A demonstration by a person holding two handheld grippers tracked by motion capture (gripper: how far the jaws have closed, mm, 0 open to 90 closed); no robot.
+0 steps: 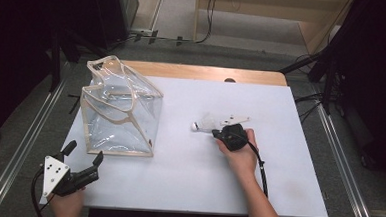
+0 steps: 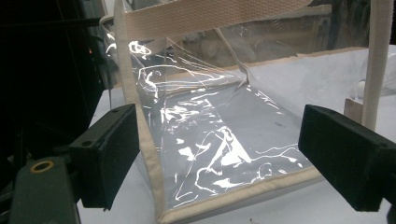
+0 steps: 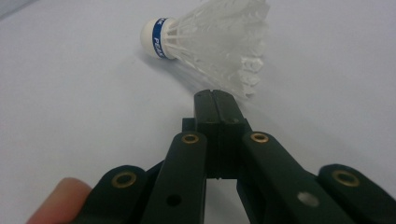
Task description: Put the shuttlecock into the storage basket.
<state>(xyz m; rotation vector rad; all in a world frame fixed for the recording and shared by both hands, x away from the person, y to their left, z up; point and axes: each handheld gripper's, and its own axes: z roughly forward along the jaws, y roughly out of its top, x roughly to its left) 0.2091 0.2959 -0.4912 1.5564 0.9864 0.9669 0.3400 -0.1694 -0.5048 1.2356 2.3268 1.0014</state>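
Note:
A clear plastic bag (image 1: 118, 109) with beige trim stands open on the left of the white tabletop (image 1: 277, 183). My left gripper (image 1: 84, 153) sits open at the bag's near left corner. In the left gripper view the wide-apart jaws of the left gripper (image 2: 224, 149) frame the bag's lower edge (image 2: 233, 196), and nothing is pinched. A white shuttlecock (image 1: 204, 124) with a blue band lies on its side at mid-table. My right gripper (image 1: 215, 133) is shut and empty. In the right gripper view the closed tip of the right gripper (image 3: 215, 99) is just short of the shuttlecock's feathers (image 3: 219, 32).
A wooden strip (image 1: 208, 72) runs along the table's far edge. Metal rails (image 1: 24, 144) flank the table on both sides, and dark equipment stands at the back left and right. The right gripper's cable (image 1: 262, 172) trails along the forearm.

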